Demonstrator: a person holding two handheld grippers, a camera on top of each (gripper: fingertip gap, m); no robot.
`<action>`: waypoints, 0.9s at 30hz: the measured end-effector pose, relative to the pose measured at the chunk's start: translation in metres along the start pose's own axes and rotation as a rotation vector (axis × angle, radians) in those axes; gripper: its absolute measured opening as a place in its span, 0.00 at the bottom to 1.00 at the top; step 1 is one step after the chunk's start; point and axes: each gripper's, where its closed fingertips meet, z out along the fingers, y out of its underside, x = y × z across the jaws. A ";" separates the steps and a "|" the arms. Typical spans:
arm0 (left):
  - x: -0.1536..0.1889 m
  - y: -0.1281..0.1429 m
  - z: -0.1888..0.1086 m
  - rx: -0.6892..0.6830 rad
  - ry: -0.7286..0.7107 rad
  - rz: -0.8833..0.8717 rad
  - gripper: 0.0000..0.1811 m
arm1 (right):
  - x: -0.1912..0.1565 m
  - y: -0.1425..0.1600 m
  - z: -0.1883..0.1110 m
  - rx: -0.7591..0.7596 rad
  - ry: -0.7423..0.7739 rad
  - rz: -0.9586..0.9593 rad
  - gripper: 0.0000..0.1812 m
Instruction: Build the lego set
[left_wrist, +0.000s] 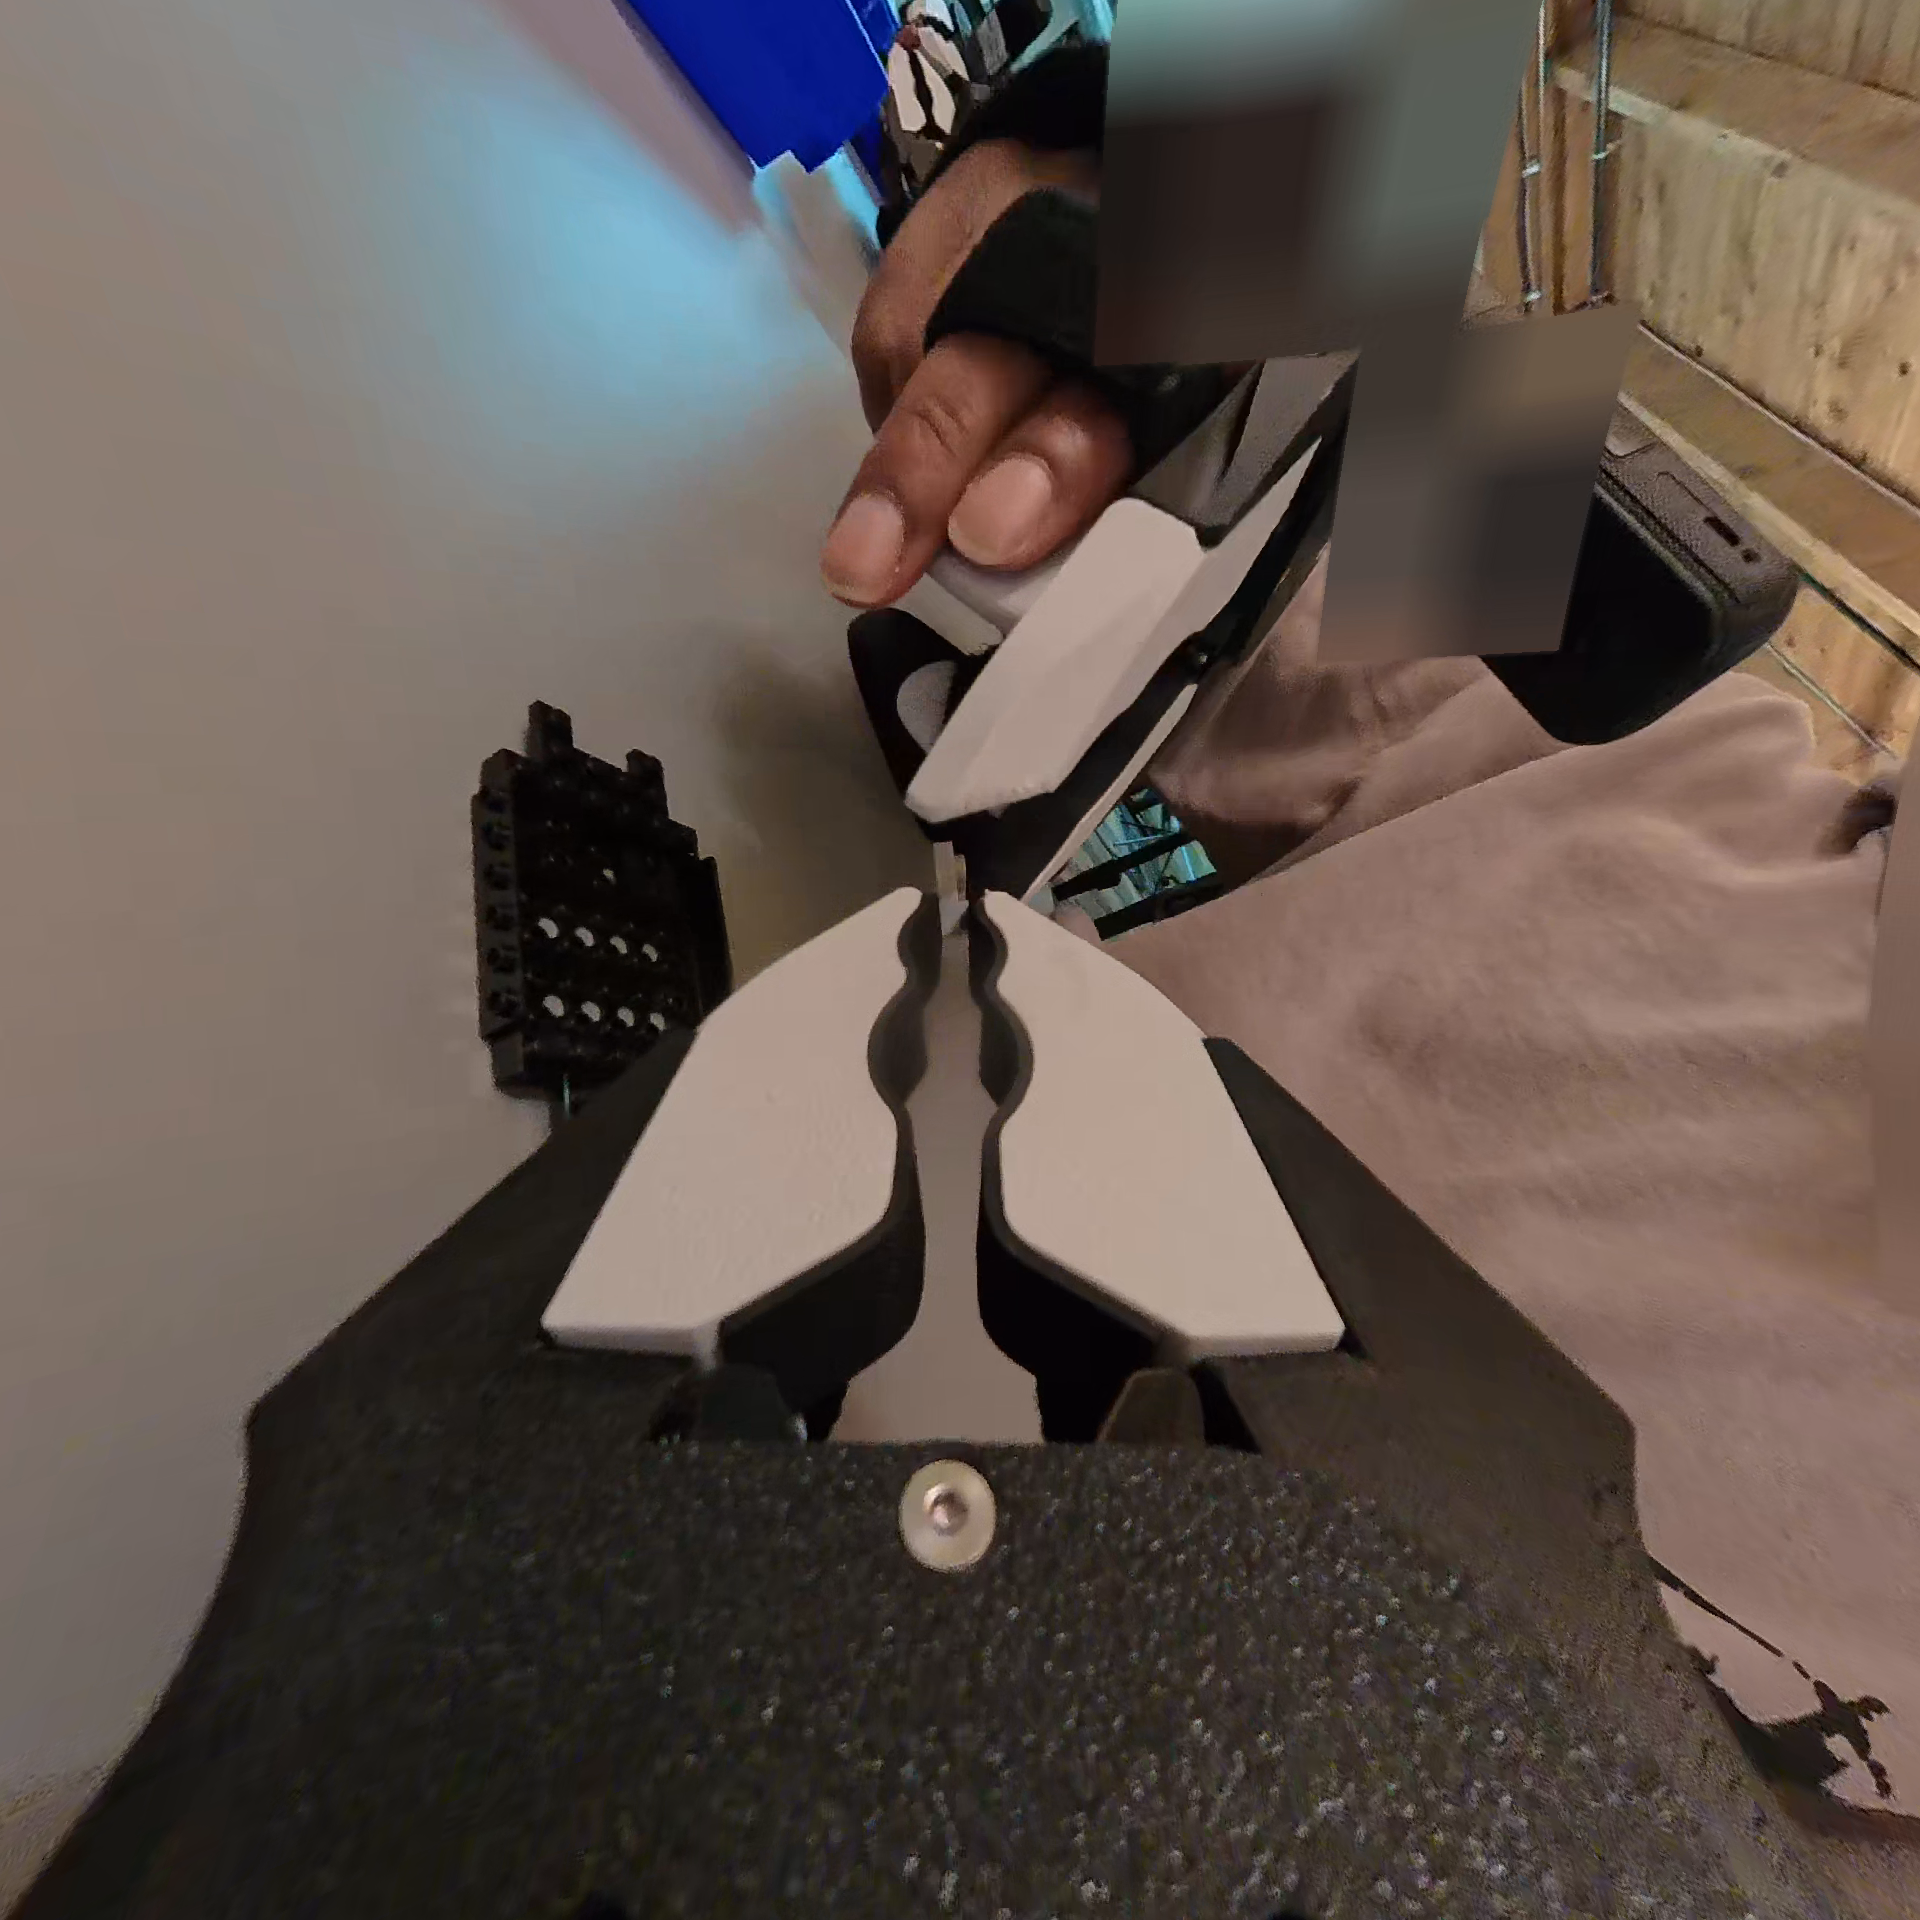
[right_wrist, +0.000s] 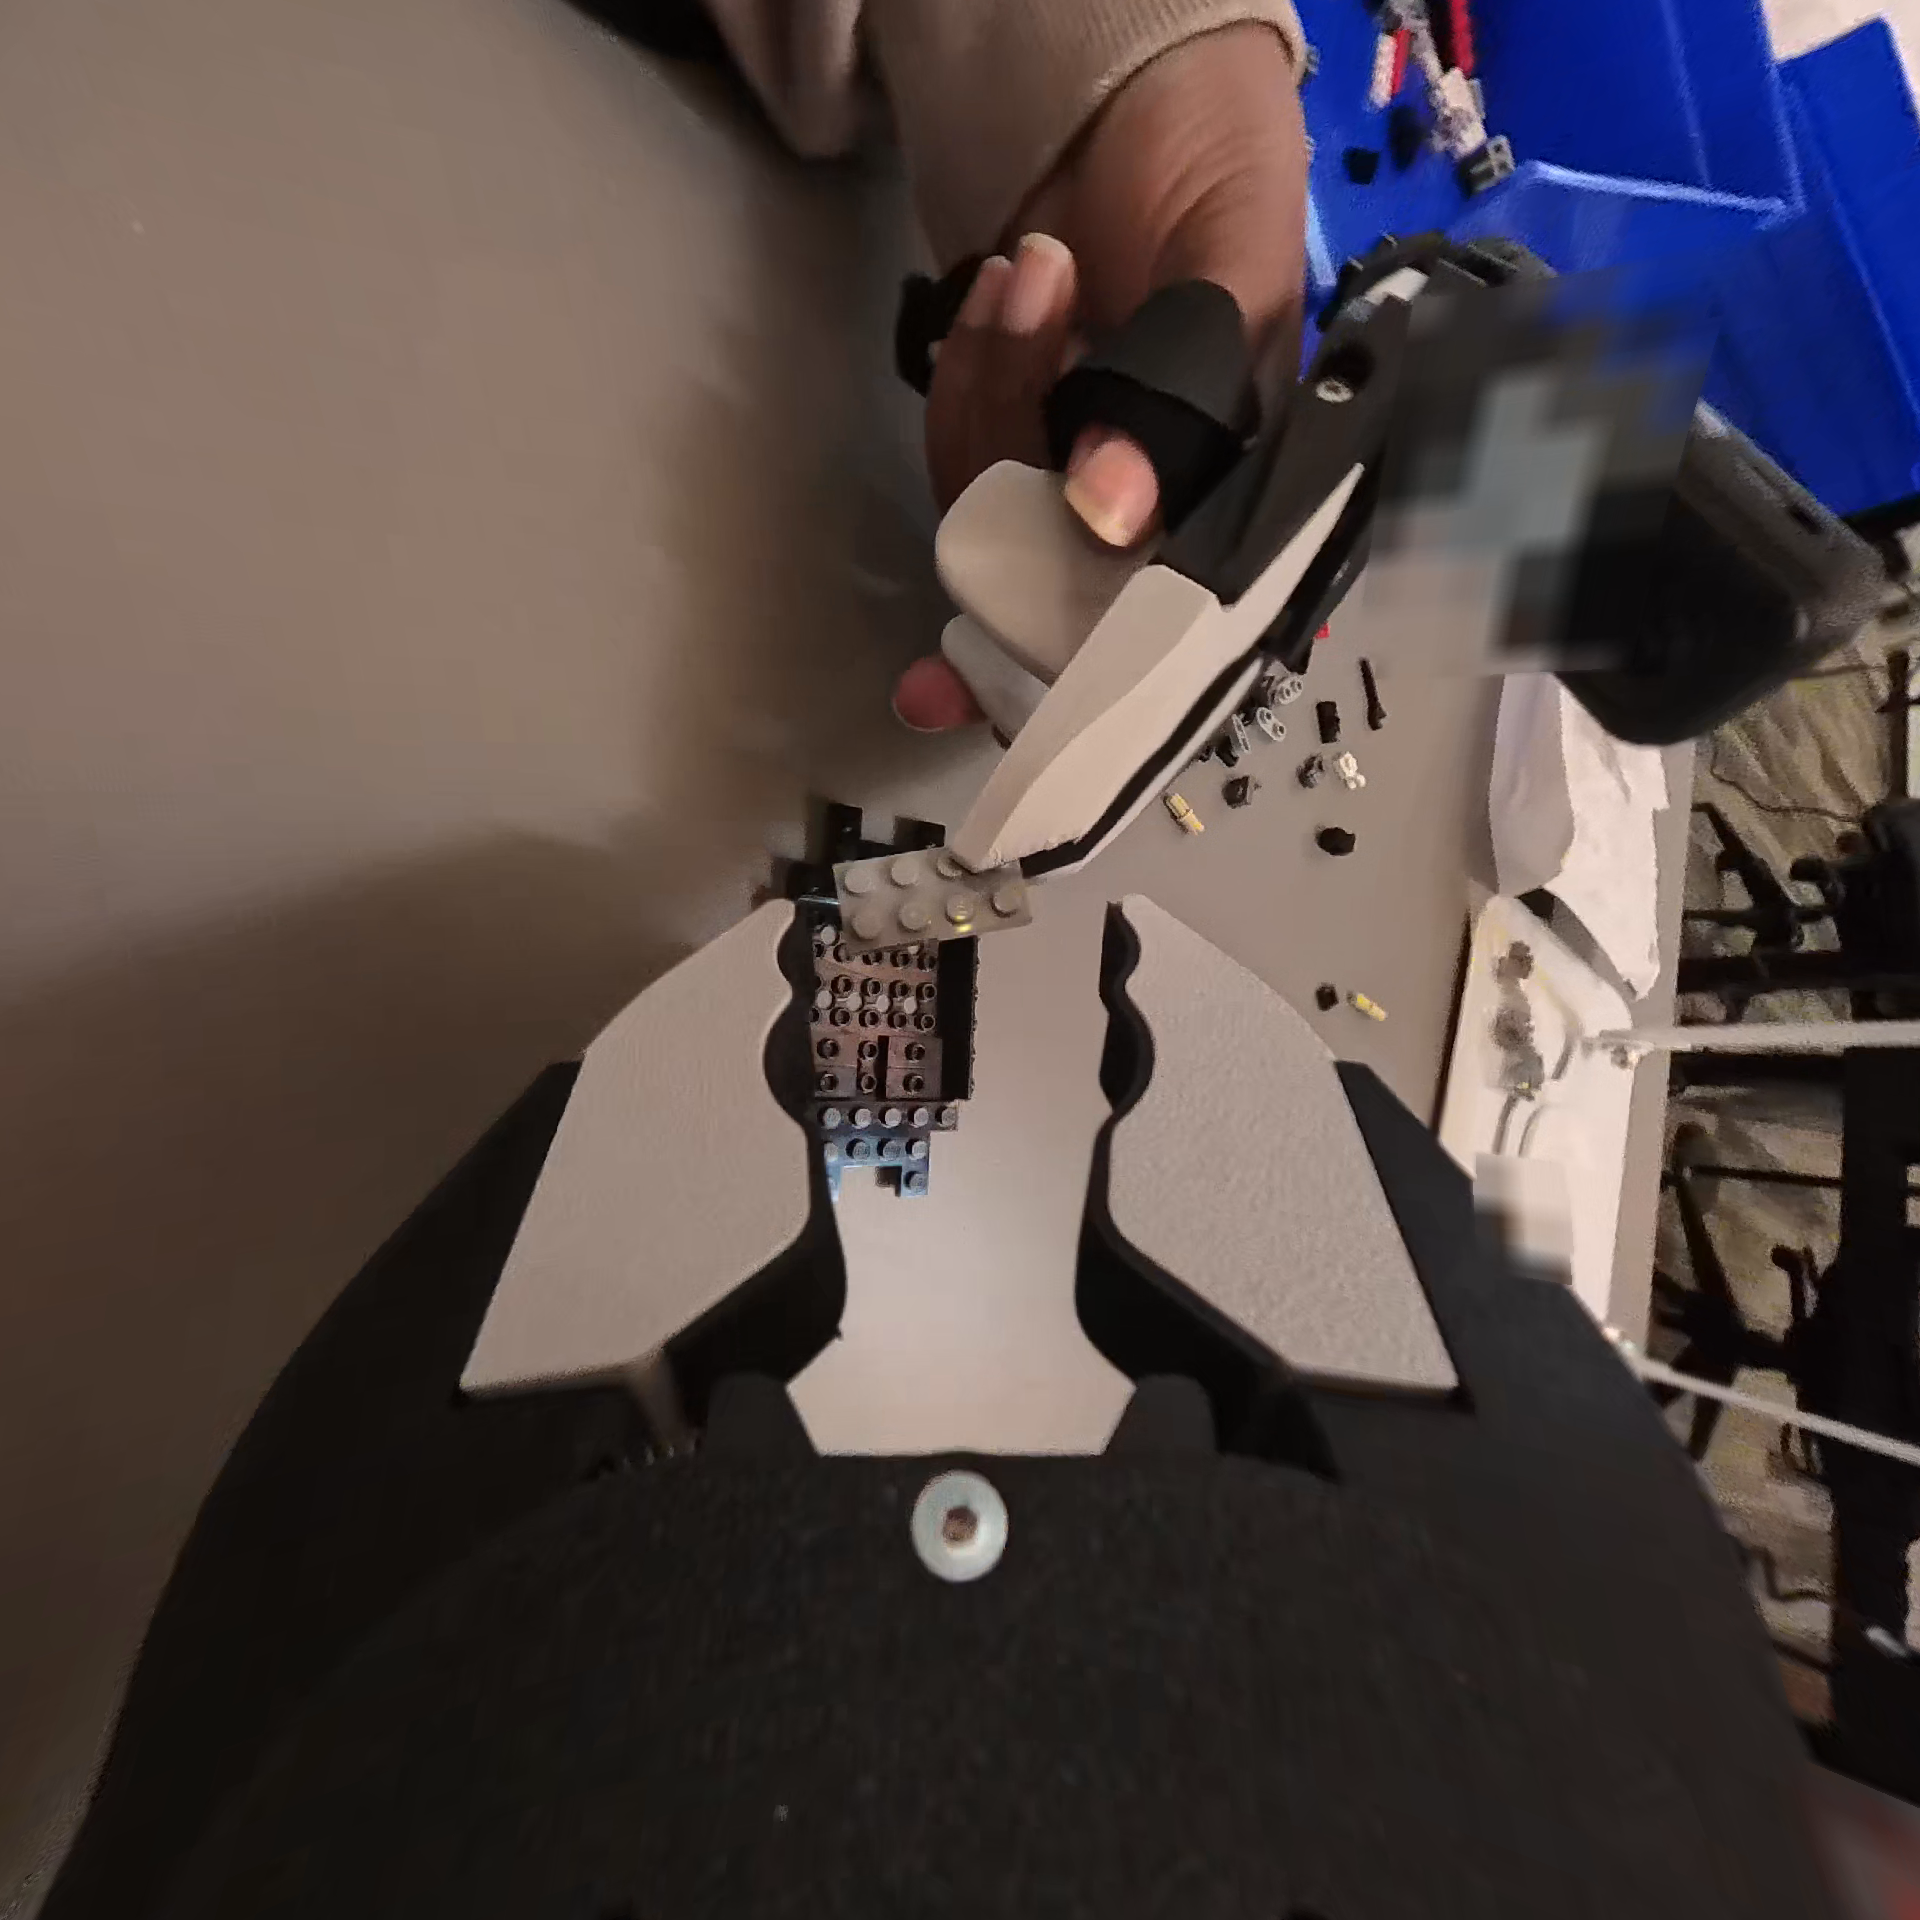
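My left gripper is shut on a thin grey plate, which shows edge-on at its fingertips. In the right wrist view the left gripper comes in from the upper right and pinches the far edge of this grey studded plate. It holds the plate above the far end of the black brick assembly, which lies on the grey table. My right gripper is open and empty, its fingertips on either side of the plate and assembly. In the left wrist view the assembly lies to the left, and the right gripper sits just beyond the plate.
Blue bins with loose pieces stand at the far right. Small loose pieces are scattered on the table beyond the assembly. White paper lies by the table's right edge. A person's sleeve fills the right of the left wrist view. Less than 4 cm separates the two grippers' tips.
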 end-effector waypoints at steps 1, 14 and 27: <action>0.001 -0.001 0.000 0.002 0.008 -0.001 0.03 | 0.000 -0.001 0.000 -0.005 -0.014 -0.019 0.29; 0.002 -0.006 -0.003 0.028 0.029 -0.038 0.03 | 0.003 0.003 0.006 -0.007 -0.018 -0.047 0.20; 0.002 -0.005 -0.001 0.018 0.025 -0.043 0.03 | 0.000 0.002 -0.004 -0.057 -0.052 -0.087 0.22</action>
